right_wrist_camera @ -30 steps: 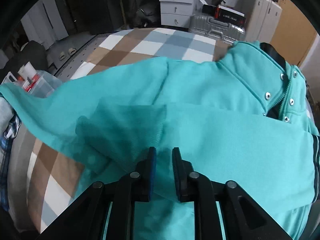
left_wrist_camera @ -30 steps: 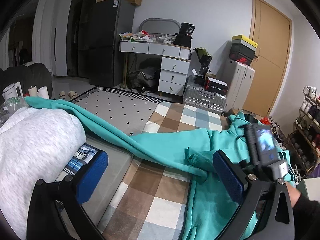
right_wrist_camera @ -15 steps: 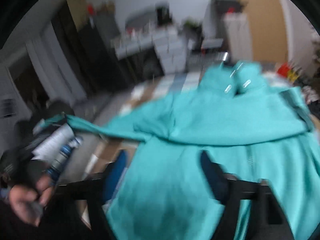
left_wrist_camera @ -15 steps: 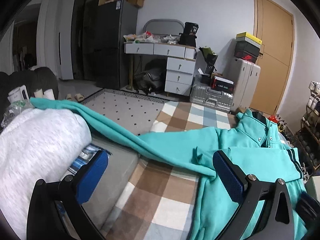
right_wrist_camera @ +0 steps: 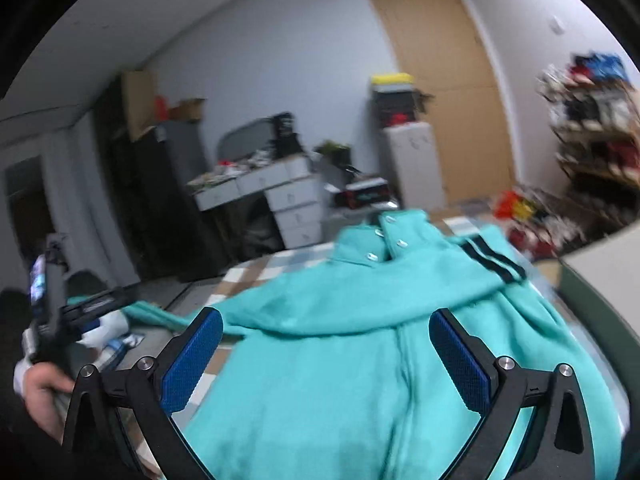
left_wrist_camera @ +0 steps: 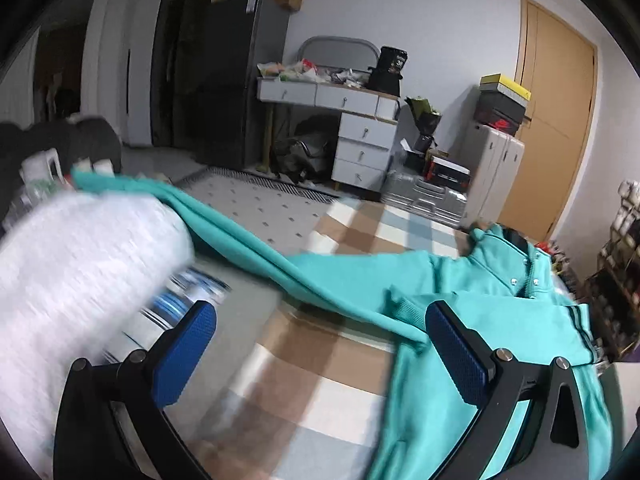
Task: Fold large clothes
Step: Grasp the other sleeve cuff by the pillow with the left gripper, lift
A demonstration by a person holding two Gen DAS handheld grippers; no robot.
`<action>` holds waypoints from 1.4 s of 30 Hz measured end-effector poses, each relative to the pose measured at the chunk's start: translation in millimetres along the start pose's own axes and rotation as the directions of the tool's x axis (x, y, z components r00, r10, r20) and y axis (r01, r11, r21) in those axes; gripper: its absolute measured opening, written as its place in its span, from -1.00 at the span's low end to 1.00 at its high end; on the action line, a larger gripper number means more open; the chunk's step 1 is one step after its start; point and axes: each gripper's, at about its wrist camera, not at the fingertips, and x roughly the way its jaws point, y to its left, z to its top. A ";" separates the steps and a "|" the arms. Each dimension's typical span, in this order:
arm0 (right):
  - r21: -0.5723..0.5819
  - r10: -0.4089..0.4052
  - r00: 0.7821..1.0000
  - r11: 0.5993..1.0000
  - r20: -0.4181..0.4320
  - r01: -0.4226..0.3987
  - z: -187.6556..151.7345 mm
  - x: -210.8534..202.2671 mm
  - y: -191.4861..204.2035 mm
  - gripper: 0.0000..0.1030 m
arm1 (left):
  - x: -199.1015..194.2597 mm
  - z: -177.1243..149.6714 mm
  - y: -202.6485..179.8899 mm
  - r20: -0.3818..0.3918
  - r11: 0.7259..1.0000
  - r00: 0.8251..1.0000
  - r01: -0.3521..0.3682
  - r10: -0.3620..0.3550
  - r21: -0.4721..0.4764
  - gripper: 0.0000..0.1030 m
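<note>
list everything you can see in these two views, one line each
jacket: 1, teal, spread on the bed, one sleeve folded across the chest, other sleeve stretched left
blanket: 1, brown, white and blue check, under the jacket
grey garment: 1, light grey, left of the bed
desk: 1, white drawers, cluttered top, back wall
fridge: 1, dark, left of the desk
door: 1, tan, right wall
suitcase: 1, pale, beside the door, boxes on top
shoe rack: 1, far right
left gripper: 1, black, blue fingers, open
right gripper: 1, black, blue fingers, open, above the jacket
</note>
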 end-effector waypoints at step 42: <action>0.083 0.292 0.924 0.957 -0.247 -0.280 -20.5 6.2 20.2 1.00 | 150.6 100.5 270.4 -0.500 0.825 0.863 -0.336 0.076 -0.454 -0.86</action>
